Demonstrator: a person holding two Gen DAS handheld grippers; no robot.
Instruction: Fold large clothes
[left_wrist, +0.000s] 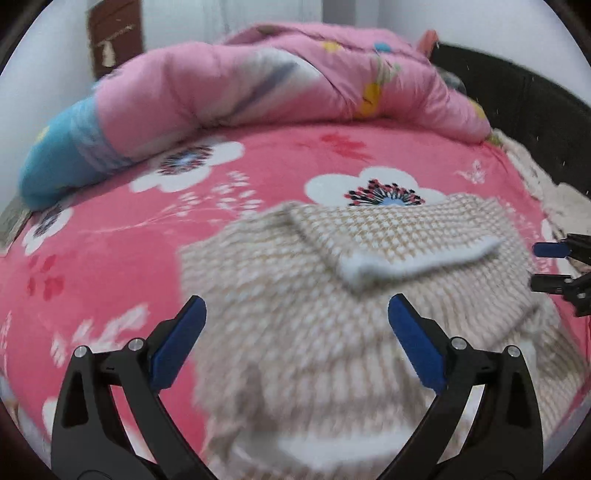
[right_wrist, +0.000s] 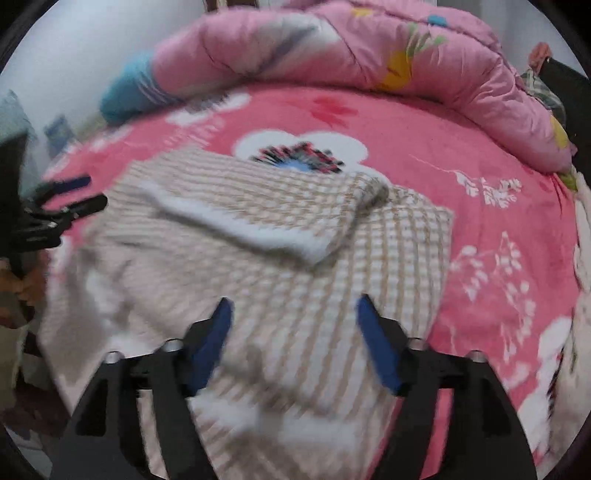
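A beige-and-white checked knit sweater (left_wrist: 273, 258) (right_wrist: 388, 240) lies on the pink floral bed sheet (left_wrist: 110, 240) (right_wrist: 480, 147). One sleeve is folded across it, its white cuff (left_wrist: 406, 262) (right_wrist: 258, 236) on top. My left gripper (left_wrist: 295, 301) hovers open over the sweater's near part, nothing between its blue pads. My right gripper (right_wrist: 294, 301) is open above the same garment, also holding nothing. Each gripper shows at the edge of the other's view: the right gripper (left_wrist: 550, 266), and the left gripper (right_wrist: 74, 195), beside the sweater's sides.
A rolled pink quilt (left_wrist: 258, 85) (right_wrist: 332, 48) with a blue end lies along the far side of the bed. A dark headboard (left_wrist: 517, 110) stands at the right. A cream cloth (left_wrist: 554, 199) lies by the right edge. A person's hand (right_wrist: 26, 284) shows at left.
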